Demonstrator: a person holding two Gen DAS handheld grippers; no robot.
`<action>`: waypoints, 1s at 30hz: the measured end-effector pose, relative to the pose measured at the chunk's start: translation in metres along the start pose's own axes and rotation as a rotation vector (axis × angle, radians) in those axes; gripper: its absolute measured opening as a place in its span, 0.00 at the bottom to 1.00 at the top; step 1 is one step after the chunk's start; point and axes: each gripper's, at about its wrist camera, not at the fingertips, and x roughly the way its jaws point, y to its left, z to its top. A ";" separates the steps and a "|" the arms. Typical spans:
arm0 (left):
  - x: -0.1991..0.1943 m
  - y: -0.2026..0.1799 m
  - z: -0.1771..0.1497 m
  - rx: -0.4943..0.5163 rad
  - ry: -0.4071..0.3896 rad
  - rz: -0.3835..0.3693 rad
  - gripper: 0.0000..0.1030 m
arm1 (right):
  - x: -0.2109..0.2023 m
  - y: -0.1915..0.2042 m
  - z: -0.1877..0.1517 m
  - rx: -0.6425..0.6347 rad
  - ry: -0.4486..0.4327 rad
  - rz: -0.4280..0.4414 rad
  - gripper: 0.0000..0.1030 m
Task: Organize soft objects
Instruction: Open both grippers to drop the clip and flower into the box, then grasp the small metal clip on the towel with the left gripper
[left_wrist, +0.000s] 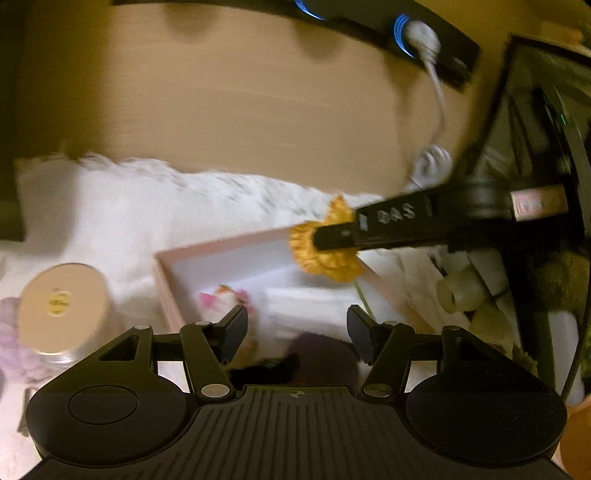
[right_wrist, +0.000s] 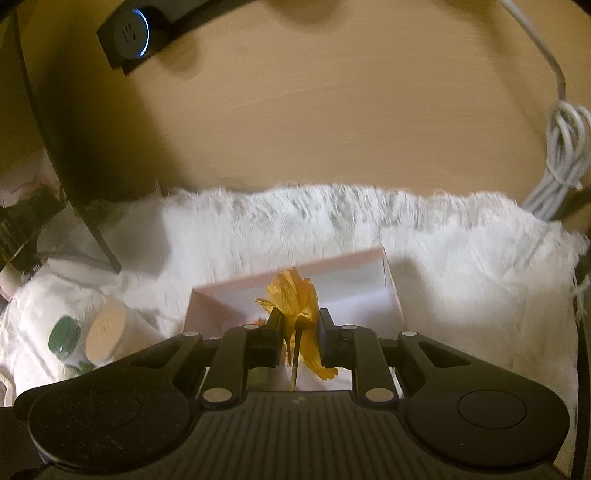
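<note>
Closest to the lens in the right wrist view is the right claw (right_wrist: 298, 332), and it's pinched in tight on a yellow fabric flower (right_wrist: 295, 295). The petals bunch up above the pads, and the thin stem (right_wrist: 294, 363) hangs down between them toward the camera. The flower sits over a shallow pink box (right_wrist: 391, 291) with a white inside, and that box rests on a fluffy white rug (right_wrist: 461, 266) laid across the tan counter (right_wrist: 314, 118).

Left wrist view is pretty blurry. The left claw (left_wrist: 297, 330) has its jaws spread wide apart with nothing between them, hovering at the near edge of the same pink box (left_wrist: 162, 280). You can see the right claw (left_wrist: 332, 238) coming in from the right side here, clamped on the yellow flower (left_wrist: 325, 258) above the far right part of the box. Inside the box there's a small pink and white soft thing (left_wrist: 221, 301), too smeared to say what it is.

Other bits: a round jar with a beige lid (left_wrist: 61, 304) left of the box, a roll with a tan end (right_wrist: 107, 334) on the white cloth, a coiled white cable (right_wrist: 565, 147) at the right, and a black power strip with blue-ringed sockets (right_wrist: 129, 31) along the back of the counter
</note>
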 end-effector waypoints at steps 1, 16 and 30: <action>-0.003 0.004 0.001 -0.008 -0.006 0.011 0.63 | 0.001 0.000 0.000 -0.004 -0.009 -0.002 0.23; -0.090 0.077 -0.063 -0.032 -0.062 0.309 0.62 | -0.014 0.003 -0.013 0.025 0.060 -0.052 0.31; -0.037 0.157 -0.072 -0.168 0.127 0.403 0.45 | -0.069 0.089 -0.037 -0.245 0.059 -0.098 0.31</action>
